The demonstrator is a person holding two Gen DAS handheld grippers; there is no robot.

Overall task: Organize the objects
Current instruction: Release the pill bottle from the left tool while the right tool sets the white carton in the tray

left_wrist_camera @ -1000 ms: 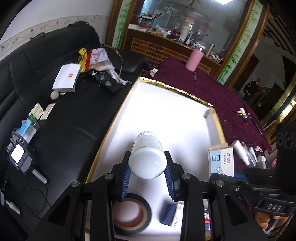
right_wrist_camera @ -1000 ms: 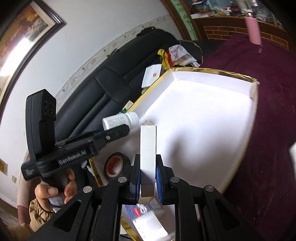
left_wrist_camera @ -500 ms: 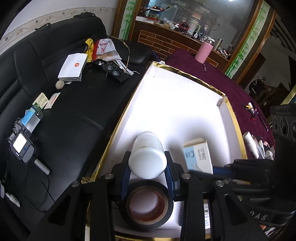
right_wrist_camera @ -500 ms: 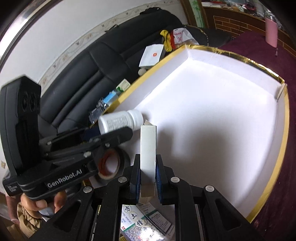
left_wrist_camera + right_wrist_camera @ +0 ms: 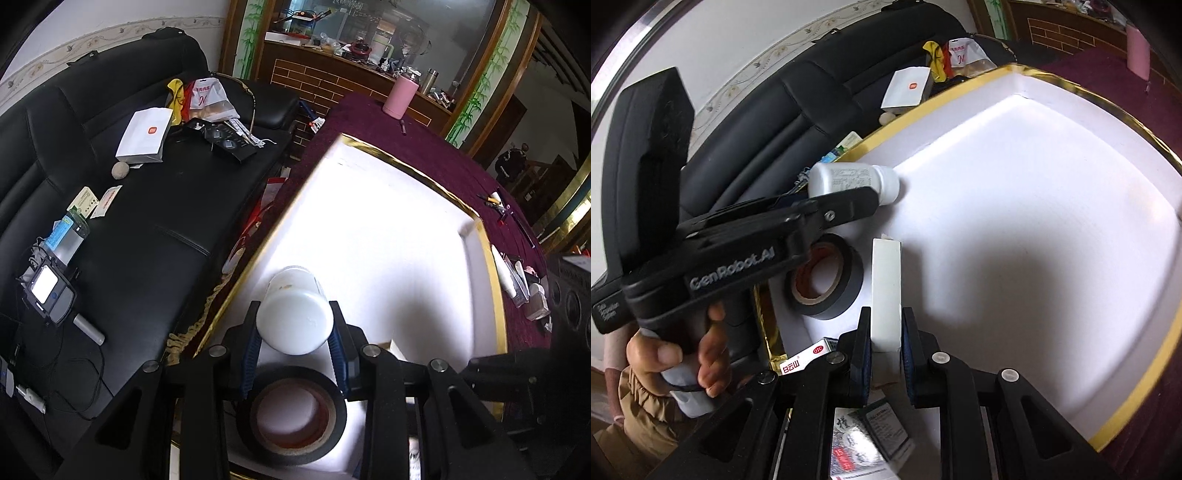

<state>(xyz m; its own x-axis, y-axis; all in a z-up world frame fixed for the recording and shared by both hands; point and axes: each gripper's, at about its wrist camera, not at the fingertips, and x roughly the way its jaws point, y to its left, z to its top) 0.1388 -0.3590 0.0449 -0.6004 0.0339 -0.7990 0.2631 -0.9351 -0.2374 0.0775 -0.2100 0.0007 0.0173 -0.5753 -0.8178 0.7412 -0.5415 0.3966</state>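
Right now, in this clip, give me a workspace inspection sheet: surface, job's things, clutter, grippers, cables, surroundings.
Surface: white gold-rimmed tray on a maroon tablecloth.
Job's things: white bottle held sideways over the tray; narrow white box held on edge; black tape roll and printed medicine boxes lying at the tray's near end.
Clutter: white carton, snack bags and small devices on the black sofa; pink tumbler on the cloth.
Grippers: left gripper shut on the bottle; right gripper shut on the box.
Cables: thin black leads on the sofa seat.
Surroundings: brick-fronted counter, bamboo-painted pillars.
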